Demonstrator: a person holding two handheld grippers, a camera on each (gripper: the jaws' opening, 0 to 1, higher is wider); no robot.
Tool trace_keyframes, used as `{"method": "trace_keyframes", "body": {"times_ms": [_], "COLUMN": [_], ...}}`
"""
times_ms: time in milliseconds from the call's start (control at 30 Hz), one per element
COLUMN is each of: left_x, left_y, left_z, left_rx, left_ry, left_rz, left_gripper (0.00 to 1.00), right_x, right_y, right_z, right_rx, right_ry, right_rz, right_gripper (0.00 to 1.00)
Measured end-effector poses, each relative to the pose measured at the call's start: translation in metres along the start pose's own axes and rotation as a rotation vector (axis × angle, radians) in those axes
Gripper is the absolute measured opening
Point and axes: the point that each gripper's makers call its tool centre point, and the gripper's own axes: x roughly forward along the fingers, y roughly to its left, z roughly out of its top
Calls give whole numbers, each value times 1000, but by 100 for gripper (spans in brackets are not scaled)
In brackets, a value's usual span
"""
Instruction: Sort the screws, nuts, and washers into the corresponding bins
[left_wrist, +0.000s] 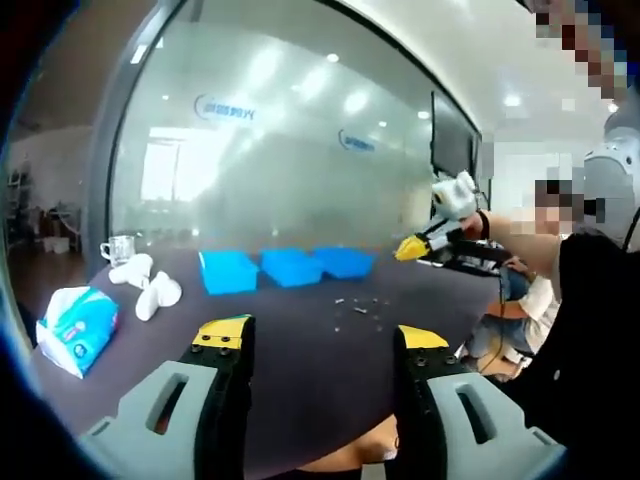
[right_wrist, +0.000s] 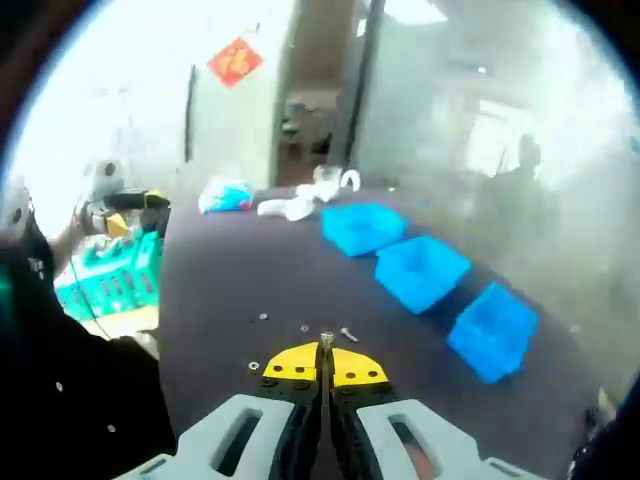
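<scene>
Three blue bins (left_wrist: 228, 270) (left_wrist: 291, 266) (left_wrist: 343, 261) stand in a row on the dark table (left_wrist: 300, 380). Small loose metal parts (left_wrist: 360, 305) lie in front of them. My left gripper (left_wrist: 322, 335) hangs open over the near table, nothing between its jaws. My right gripper (left_wrist: 413, 247) is raised above the table's right side. In the right gripper view the right gripper (right_wrist: 325, 360) is shut, a small metal part (right_wrist: 326, 338) at its tips. Loose parts (right_wrist: 304, 327) lie below; the bins (right_wrist: 362, 227) (right_wrist: 421, 270) (right_wrist: 493, 330) run off to the right. The left gripper (right_wrist: 140, 205) shows at the left.
A tissue pack (left_wrist: 78, 328), white objects (left_wrist: 150, 285) and a glass mug (left_wrist: 118, 248) sit at the table's left end. A green crate (right_wrist: 115, 275) stands beside the table. A person (left_wrist: 590, 300) is at the right edge, a glass wall behind the table.
</scene>
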Motion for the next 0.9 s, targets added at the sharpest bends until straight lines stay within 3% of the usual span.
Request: {"method": "trace_keyframes", "body": {"times_ms": [233, 400, 567, 733, 900], "left_x": [7, 8, 11, 13, 13], "left_y": [-10, -7, -7, -9, -12], "left_z": [2, 8, 11, 11, 17], "left_rx": [14, 18, 26, 43, 53], "left_ry": [9, -8, -17, -16, -26], "left_rz": [-20, -6, 5, 5, 0], "left_gripper": [54, 54, 54, 54, 54], "right_x": [-34, -67, -84, -108, -103], "right_y": [-17, -39, -39, -51, -60], "right_z": [-13, -8, -10, 1, 8], "right_rx": [99, 182, 235, 227, 229], "right_ry": [-128, -297, -354, -451, -454], "right_rz": [-186, -394, -457, -598, -601], "right_gripper": [0, 0, 0, 0, 0]}}
